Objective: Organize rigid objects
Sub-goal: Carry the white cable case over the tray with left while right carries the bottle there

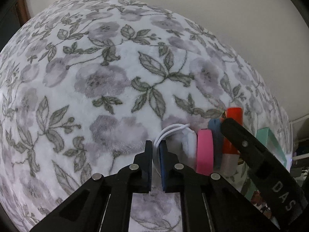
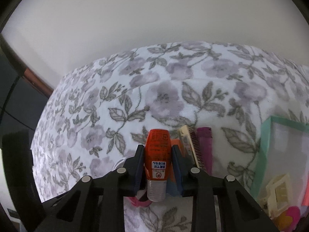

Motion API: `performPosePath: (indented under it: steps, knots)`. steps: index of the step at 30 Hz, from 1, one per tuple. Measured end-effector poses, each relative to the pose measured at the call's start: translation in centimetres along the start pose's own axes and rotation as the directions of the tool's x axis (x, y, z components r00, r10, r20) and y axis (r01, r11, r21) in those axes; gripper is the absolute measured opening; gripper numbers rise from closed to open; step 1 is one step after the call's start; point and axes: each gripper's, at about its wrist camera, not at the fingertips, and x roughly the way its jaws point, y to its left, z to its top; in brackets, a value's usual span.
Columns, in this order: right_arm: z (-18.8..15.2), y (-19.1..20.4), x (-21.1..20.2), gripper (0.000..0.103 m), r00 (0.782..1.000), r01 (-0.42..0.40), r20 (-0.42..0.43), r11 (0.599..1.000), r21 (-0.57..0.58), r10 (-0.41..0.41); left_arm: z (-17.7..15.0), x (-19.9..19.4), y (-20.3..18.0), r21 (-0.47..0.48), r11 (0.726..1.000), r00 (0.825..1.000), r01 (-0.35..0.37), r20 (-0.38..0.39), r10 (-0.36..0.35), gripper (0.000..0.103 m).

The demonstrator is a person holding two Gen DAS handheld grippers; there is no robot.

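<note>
In the left wrist view my left gripper [image 1: 156, 145] is shut on a loop of white cable [image 1: 170, 130] that runs to a white adapter [image 1: 190, 145] lying on the floral blanket [image 1: 108, 81]. Right of the adapter stand a pink band [image 1: 204, 150] and a blue band [image 1: 216, 141], then an orange-red tube [image 1: 233, 116]. One black finger [image 1: 249, 147] of my right gripper crosses in front of that tube. In the right wrist view my right gripper [image 2: 157, 147] is shut on the orange-red tube [image 2: 157, 150], its clear cap toward the camera.
A cream comb [image 2: 190, 145] and a magenta object [image 2: 205, 145] lie right of the tube. Further right is a teal tray [image 2: 263, 154] holding a cream hair clip [image 2: 278, 191]. The tray's rim [image 1: 270, 141] also shows at the blanket's right edge. A plain wall lies beyond.
</note>
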Motion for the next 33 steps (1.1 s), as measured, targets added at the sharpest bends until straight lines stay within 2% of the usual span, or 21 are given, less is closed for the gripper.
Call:
performPosePath:
  steps: [9, 14, 21, 26, 30, 33]
  knots:
    - [0.0, -2.6, -4.0, 0.030, 0.998, -0.020, 0.066, 0.995, 0.097, 0.014, 0.8, -3.6, 0.7, -0.024, 1.000, 0.995, 0.003, 0.096, 0.000, 0.006]
    - [-0.2, -4.3, -6.7, 0.030, 0.994, -0.015, 0.108, 0.991, 0.134, 0.000, 1.2, -7.2, 0.0, -0.009, 1.000, 0.982, 0.001, 0.187, 0.001, 0.006]
    - [-0.7, -6.0, -9.4, 0.030, 0.989, 0.018, 0.146, 0.992, 0.128, -0.036, 1.1, -11.0, -2.1, 0.036, 0.999, 0.960, 0.006, 0.280, -0.015, 0.006]
    - [-0.8, -7.5, -10.8, 0.030, 0.984, 0.060, 0.159, 0.992, 0.107, -0.076, 0.6, -11.8, -4.5, 0.088, 0.995, 0.953, 0.041, 0.296, -0.065, 0.006]
    - [-0.7, -9.5, -11.9, 0.030, 0.980, 0.069, 0.178, 0.991, 0.118, -0.090, 0.1, -11.6, -6.6, 0.127, 0.987, 0.953, 0.094, 0.277, -0.126, 0.007]
    - [-0.7, -11.5, -12.7, 0.030, 0.972, 0.119, 0.183, 0.982, 0.148, -0.146, -0.5, -11.4, -8.5, 0.160, 0.980, 0.951, 0.119, 0.264, -0.158, 0.007]
